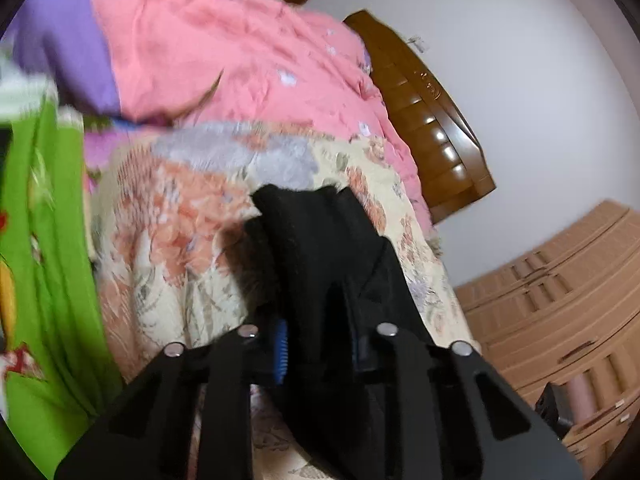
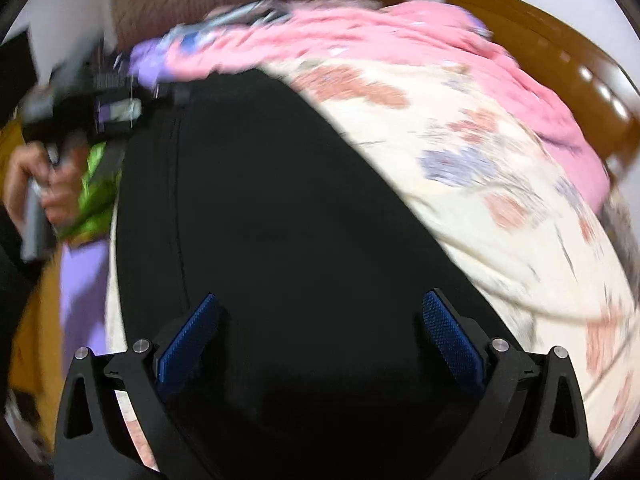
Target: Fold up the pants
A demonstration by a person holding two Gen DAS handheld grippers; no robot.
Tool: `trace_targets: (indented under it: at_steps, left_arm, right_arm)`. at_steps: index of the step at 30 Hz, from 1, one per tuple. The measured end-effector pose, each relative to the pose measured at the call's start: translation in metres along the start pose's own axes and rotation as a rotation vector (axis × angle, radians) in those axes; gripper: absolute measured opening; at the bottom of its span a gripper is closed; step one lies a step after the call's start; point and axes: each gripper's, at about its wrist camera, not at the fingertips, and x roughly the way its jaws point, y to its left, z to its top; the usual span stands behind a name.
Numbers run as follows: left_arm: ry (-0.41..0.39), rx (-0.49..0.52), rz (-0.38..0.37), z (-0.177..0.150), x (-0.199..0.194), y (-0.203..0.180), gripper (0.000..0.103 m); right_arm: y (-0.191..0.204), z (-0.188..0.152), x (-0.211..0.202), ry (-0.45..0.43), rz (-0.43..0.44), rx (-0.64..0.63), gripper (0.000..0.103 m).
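One pair of black pants [image 2: 280, 208] here, and two claws working it. Starting on the left: the left claw [image 1: 320, 344] is clamped shut on a bunched fold of the pants [image 1: 328, 248], the dark fabric rising up between its narrowed jaws, with one blue pad [image 1: 281, 350] peeking out beside the cloth. In the right wrist view that same claw shows far left, blurred, with the person's hand [image 2: 36, 184] wrapped around its grip. Moving right, the right claw [image 2: 320, 344] hangs spread wide over the broad black spread of the pants, two blue pads [image 2: 188, 344] set well apart and gripping nothing. The pants lie on a bed, on one cream floral bedspread [image 2: 500, 200]. Behind it sits one heaped pink blanket [image 1: 240, 60], with purple cloth [image 1: 60, 40] to its left and a bright green printed fabric [image 1: 52, 260] along the left edge. One dark wooden headboard [image 1: 432, 120] stands against a white wall [image 1: 520, 60], and light-brown wardrobe doors [image 1: 560, 300] fill the right side.
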Motion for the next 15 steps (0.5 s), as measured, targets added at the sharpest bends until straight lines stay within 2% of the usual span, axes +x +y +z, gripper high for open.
trace_targets:
  at_steps: [1, 3, 5, 8, 10, 11, 13, 15]
  left_arm:
    - [-0.034, 0.034, 0.022, 0.0, -0.007, -0.01, 0.01]
    - [-0.075, 0.075, 0.0, 0.001, -0.02, -0.026, 0.01]
    - [-0.105, 0.159, 0.013, 0.0, -0.03, -0.05, 0.01]
    - [-0.14, 0.293, 0.003, -0.009, -0.041, -0.094, 0.01]
    - [-0.173, 0.416, 0.019, -0.025, -0.049, -0.134, 0.01]
    - [-0.181, 0.462, 0.012, -0.034, -0.051, -0.151, 0.01]
    - [-0.199, 0.633, 0.027, -0.071, -0.054, -0.197, 0.01]
    - [-0.2, 0.797, 0.061, -0.114, -0.048, -0.233, 0.01]
  right_arm:
    - [-0.001, -0.004, 0.005, 0.0, 0.017, 0.006, 0.098]
    - [-0.013, -0.01, 0.005, -0.047, 0.07, 0.054, 0.099]
    - [-0.011, -0.01, 0.004, -0.046, 0.053, 0.043, 0.099]
    - [-0.013, -0.009, 0.003, -0.053, 0.061, 0.052, 0.099]
    - [-0.026, -0.013, -0.008, -0.097, 0.12, 0.105, 0.095]
    - [-0.043, -0.019, -0.025, -0.15, 0.168, 0.192, 0.092]
    - [-0.074, -0.036, -0.059, -0.255, 0.198, 0.341, 0.09]
    - [-0.115, -0.071, -0.1, -0.372, 0.169, 0.517, 0.092]
